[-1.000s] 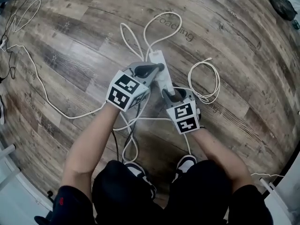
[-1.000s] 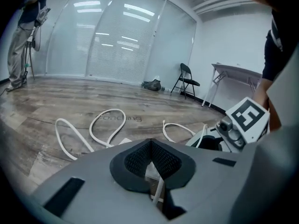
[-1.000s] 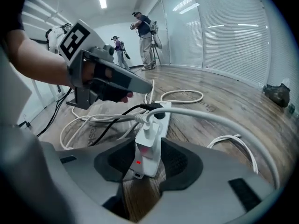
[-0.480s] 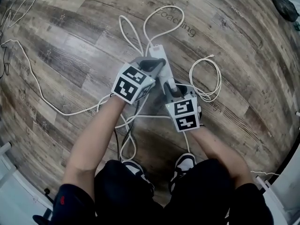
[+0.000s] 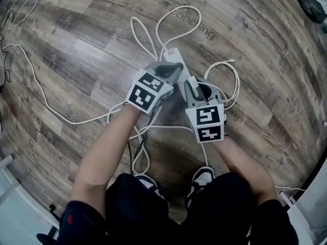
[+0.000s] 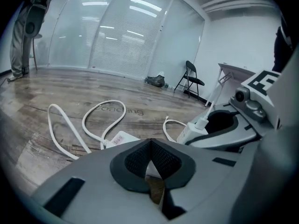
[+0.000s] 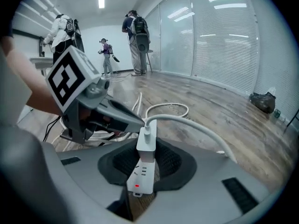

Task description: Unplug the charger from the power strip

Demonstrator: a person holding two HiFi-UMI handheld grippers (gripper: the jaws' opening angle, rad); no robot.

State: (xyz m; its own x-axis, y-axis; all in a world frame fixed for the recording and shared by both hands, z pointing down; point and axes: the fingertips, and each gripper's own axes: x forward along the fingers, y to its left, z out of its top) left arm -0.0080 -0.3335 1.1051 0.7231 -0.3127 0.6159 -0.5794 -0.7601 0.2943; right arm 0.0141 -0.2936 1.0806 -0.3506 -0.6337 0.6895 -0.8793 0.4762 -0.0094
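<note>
Head view first: the power strip [image 5: 172, 57] is lying on the wood floor [image 5: 76, 50], with the left gripper [image 5: 173, 69] laid across it and the right gripper [image 5: 192, 87] just to the strip's right. Can't really pick out the charger from up here. In the left gripper view the jaws are together at the tip, sitting right on top of the strip, and its corded end pokes out beyond them. Off to the right, the other gripper has the white charger [image 6: 192, 130] in its grip. The right gripper view is the clear one: jaws clamped on the charger, cable [image 7: 195, 123] coming out its top, and the strip with its red light directly below. Can't tell if the prongs are clear of the socket.
</note>
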